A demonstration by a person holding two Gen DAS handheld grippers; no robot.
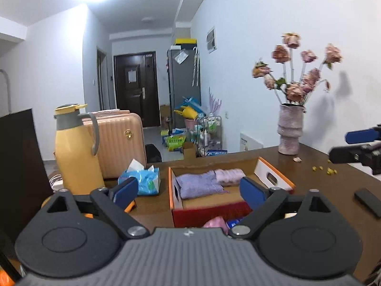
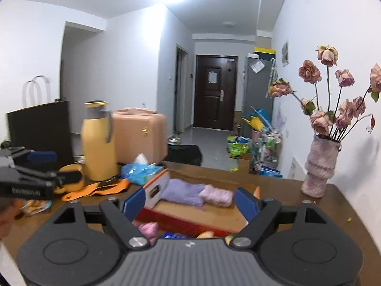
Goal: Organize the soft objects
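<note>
An open cardboard box [image 1: 177, 191] with orange-edged flaps stands on the brown table and holds a folded purple towel [image 1: 198, 184] and a rolled pink towel [image 1: 229, 176]. It also shows in the right wrist view [image 2: 181, 211] with the purple towel [image 2: 184, 191] and pink towel [image 2: 219, 197]. A pink soft item [image 1: 215, 222] lies in front of the box, also in the right wrist view [image 2: 148, 230]. My left gripper [image 1: 189, 191] is open and empty above the box's near side. My right gripper [image 2: 190, 205] is open and empty over the box.
A yellow thermos [image 1: 76, 152], a blue tissue pack [image 1: 142, 178] and a pink suitcase [image 1: 121, 143] stand at the left. A vase of dried roses [image 1: 290, 131] stands at the back right. A black remote [image 1: 368, 202] lies at the right. Orange straps [image 2: 100, 188] lie left of the box.
</note>
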